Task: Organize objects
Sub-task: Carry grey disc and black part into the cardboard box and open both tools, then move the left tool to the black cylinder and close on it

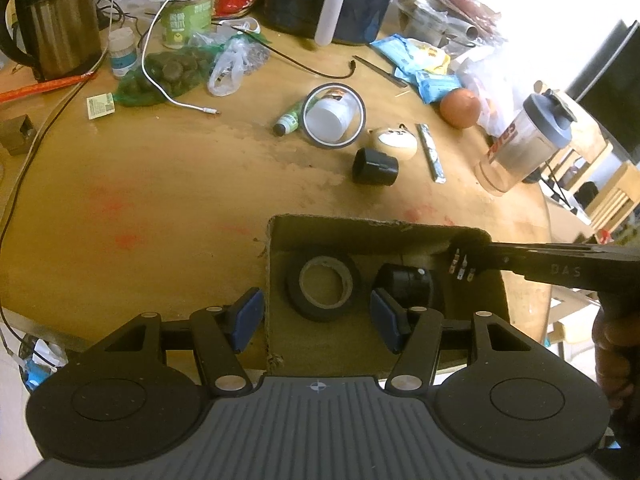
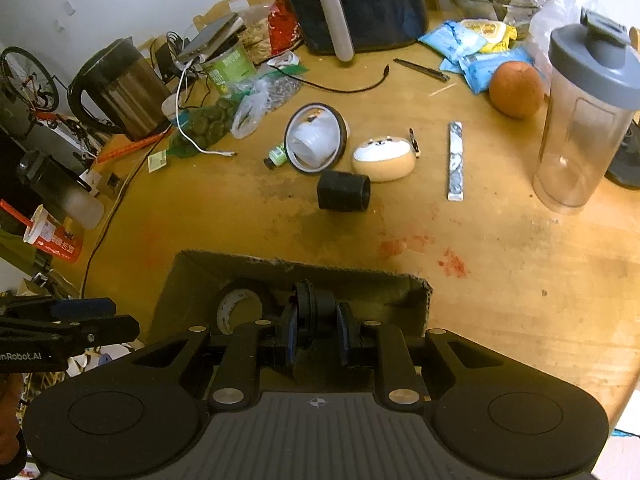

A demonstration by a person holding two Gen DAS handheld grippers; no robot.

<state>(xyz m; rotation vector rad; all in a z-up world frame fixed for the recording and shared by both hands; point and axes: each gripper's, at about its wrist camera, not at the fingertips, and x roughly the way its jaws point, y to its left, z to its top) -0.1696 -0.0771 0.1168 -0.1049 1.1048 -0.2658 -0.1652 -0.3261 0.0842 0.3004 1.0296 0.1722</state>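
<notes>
A: Start at the left of the bench (image 1: 140, 200). What stands there?

B: A steel kettle (image 1: 60, 24) at the far left edge, then a green tin (image 1: 186, 20) and a net bag of dark round pieces (image 1: 168, 74) with a white cable (image 1: 160, 80) lying across it.

A: And the left gripper (image 1: 316, 316)?

B: It hovers at the near edge, its jaws partly apart and holding nothing. One blue pad (image 1: 250, 318) sits outside the left wall of the cardboard box (image 1: 380, 228), the other over the box's inside.

A: What lies in the box?

B: A roll of black tape (image 1: 324, 286) lies flat at its left. Just right of it is a small black cylindrical part (image 2: 316, 312).

A: Is that part free?

B: No. In the right wrist view the right gripper (image 2: 318, 340) has its jaws drawn nearly together on that part, down inside the box.

A: Farther along the bench?

B: Mid-bench, well apart from the box, a clear cup (image 2: 316, 140) lies on its side with a small green bottle (image 2: 276, 157) beside it. A black tube (image 2: 344, 191) lies near a cream animal-faced case (image 2: 384, 158). Then a narrow wrapped stick (image 2: 456, 160), an orange (image 2: 516, 88), and a clear shaker with a grey lid (image 2: 580, 120) standing upright at the right.
</notes>
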